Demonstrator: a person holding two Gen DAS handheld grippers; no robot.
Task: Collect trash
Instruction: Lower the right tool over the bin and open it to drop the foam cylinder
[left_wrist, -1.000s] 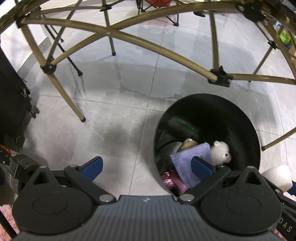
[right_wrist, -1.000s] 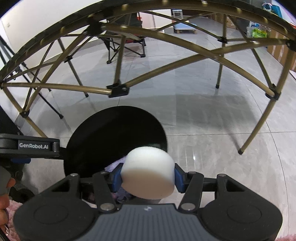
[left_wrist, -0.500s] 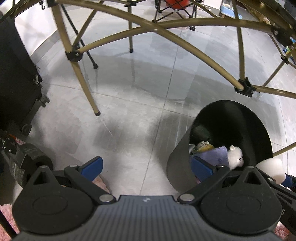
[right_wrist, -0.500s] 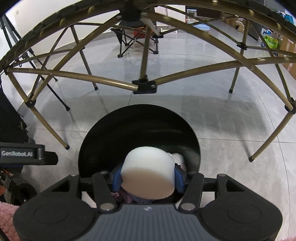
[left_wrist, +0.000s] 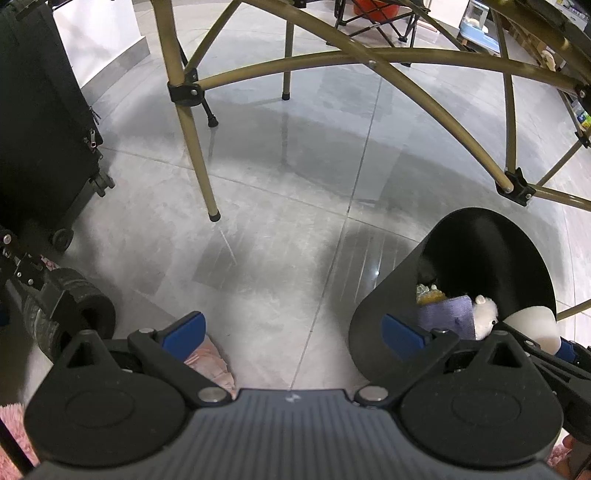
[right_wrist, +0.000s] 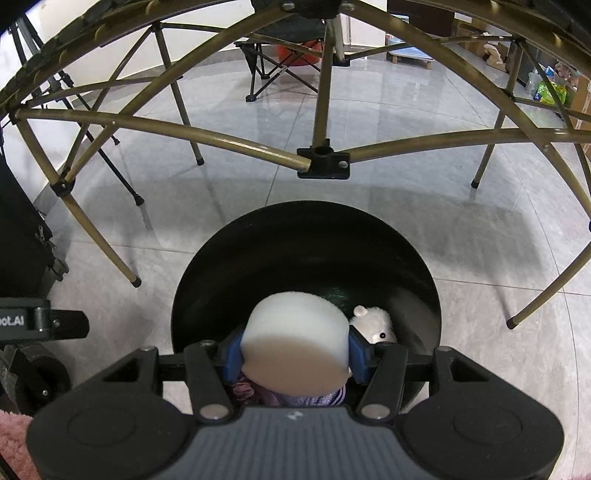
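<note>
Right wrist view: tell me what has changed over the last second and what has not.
The right hand-held gripper has carried the white foam cylinder from the near rim of the black bin to over its opening; the bin now sits centred behind it. Unchanged: the pads stay clamped on the cylinder, the left hand-held gripper stays open and empty, and the plush toy and purple cloth still lie in the bin.

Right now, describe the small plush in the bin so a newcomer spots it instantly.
Find the black round bin on the grey tiled floor under the gold folding frame. Inside, low at its right side, sits the white plush animal, just right of the white foam block clamped in the right gripper. Unlike the smooth block and the purple cloth, it is fuzzy, with ears and dark eyes.
</note>
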